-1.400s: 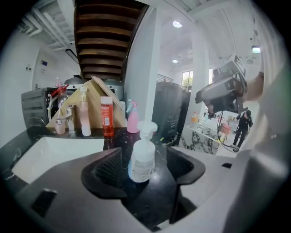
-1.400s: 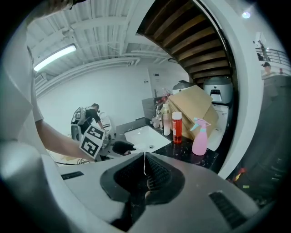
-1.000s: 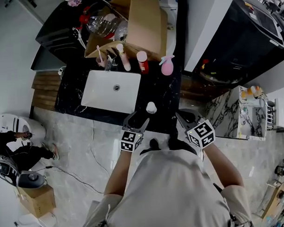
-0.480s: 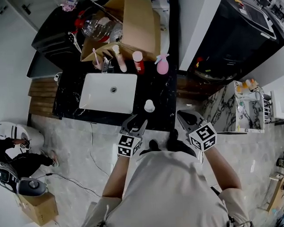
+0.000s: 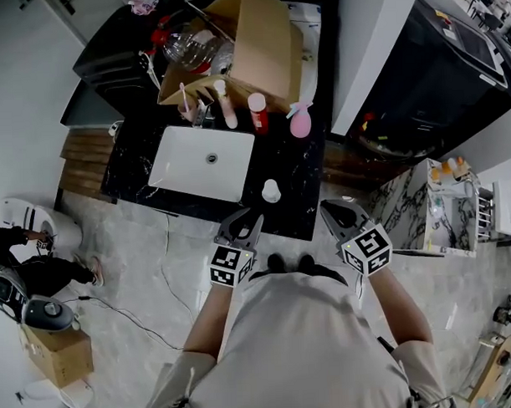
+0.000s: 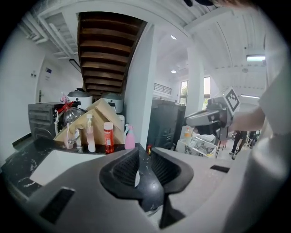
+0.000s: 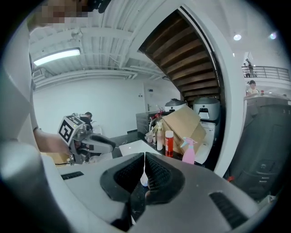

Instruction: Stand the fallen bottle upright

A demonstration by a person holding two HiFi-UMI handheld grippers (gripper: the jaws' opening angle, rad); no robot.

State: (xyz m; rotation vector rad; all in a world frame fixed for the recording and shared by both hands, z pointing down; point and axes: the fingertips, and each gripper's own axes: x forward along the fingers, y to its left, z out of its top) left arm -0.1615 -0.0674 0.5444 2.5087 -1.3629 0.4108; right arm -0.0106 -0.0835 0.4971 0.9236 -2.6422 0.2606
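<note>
Currently my left gripper (image 5: 243,220) has its jaws closing on nothing, and my right gripper (image 5: 331,211) is pressed together. Beyond both, the small white bottle (image 5: 271,191) stands upright on the black counter (image 5: 292,168), just right of the sink (image 5: 187,159).

One sink (image 5: 187,168), one cardboard box (image 5: 262,40) — four bottles: pump bottle (image 5: 226,110), red bottle (image 5: 257,113), pink spray bottle (image 5: 300,121), small white bottle (image 5: 271,191).

Your head camera looks steeply down from high above the black counter (image 5: 292,177), with the sink (image 5: 202,163) toward 11 o'clock. Both gripper views sit low, just off the counter's near edge, facing almost level toward the cardboard box (image 5: 262,44) (12 o'clock from overhead). All three views share the white bottle (image 5: 272,191) and the pink spray bottle (image 5: 300,122).
</note>
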